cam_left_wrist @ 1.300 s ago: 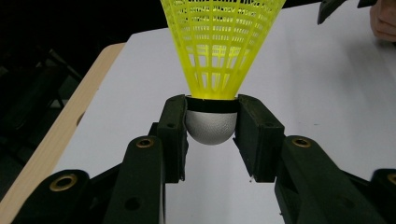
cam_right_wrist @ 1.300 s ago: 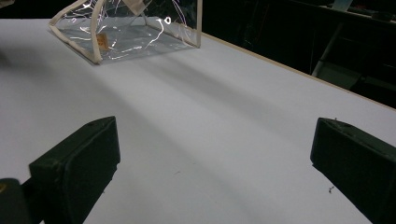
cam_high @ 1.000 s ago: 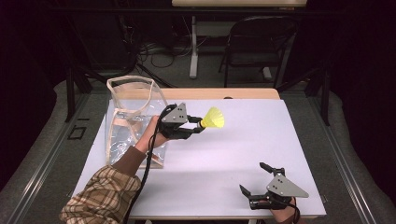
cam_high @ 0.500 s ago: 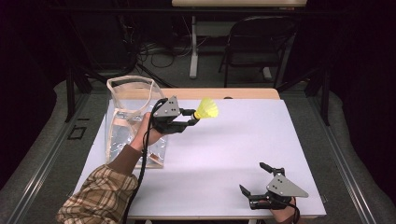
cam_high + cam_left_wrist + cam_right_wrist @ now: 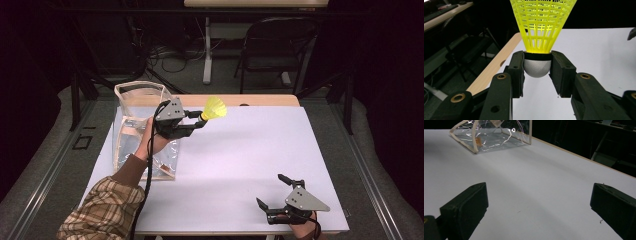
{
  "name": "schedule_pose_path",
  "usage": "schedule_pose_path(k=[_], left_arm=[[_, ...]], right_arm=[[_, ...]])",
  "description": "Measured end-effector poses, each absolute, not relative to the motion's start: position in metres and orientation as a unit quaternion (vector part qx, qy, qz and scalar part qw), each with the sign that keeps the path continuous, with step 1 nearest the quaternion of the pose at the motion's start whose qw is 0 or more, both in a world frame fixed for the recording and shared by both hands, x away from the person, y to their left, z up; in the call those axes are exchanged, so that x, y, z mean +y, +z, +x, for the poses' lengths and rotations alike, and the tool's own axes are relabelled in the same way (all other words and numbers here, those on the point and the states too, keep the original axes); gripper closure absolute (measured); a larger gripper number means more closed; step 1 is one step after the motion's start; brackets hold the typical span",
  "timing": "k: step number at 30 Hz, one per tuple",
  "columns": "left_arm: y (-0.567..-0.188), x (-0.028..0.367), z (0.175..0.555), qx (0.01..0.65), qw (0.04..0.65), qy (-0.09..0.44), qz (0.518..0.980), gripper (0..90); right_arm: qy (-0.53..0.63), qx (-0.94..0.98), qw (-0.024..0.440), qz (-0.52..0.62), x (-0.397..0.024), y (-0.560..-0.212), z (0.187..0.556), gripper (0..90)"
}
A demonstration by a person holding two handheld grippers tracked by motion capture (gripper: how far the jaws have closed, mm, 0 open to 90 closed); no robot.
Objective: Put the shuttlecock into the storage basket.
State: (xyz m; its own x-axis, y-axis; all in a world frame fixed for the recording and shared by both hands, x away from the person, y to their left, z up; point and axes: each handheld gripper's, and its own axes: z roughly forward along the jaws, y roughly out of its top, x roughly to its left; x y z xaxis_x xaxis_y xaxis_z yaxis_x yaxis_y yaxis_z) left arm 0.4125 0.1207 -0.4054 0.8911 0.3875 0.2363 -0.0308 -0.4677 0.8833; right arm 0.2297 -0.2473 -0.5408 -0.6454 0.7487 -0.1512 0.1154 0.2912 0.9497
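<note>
— Where is the shuttlecock (image 5: 541, 32) right now?

— Clamped in my left gripper (image 5: 197, 120). The two black pads (image 5: 517, 72) press on either side of its white rounded cork, just under the dark band, and the yellow mesh skirt flares away from me. From above, the shuttlecock (image 5: 214, 108) hangs in the air over the far part of the white table (image 5: 240, 165), near the wooden strip along its back edge.

— And what is beside it?

— The clear plastic bag (image 5: 140, 125) with cream edging stands upright at the left side of the table (open at the top). My left hand (image 5: 152, 142) is right in front of it, and the shuttlecock sits off to the bag's right, not over its mouth.

— Your other gripper?

— My right gripper (image 5: 277, 197) is low at the near right corner of the table, well apart from the shuttlecock, with its jaws spread wide and bare tabletop between them. Its own view looks across the table (image 5: 536, 182) to the bag (image 5: 491, 137) at the far side.
</note>
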Motion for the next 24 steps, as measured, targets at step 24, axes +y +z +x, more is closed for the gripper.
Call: schedule_pose_path(k=[24], left_arm=[[-0.398,0.149,0.42,0.174,0.519,0.23,0.805,64.4]], right_arm=[[0.518,0.744,0.305,0.291,-0.247,-0.541,0.23,1.1]])
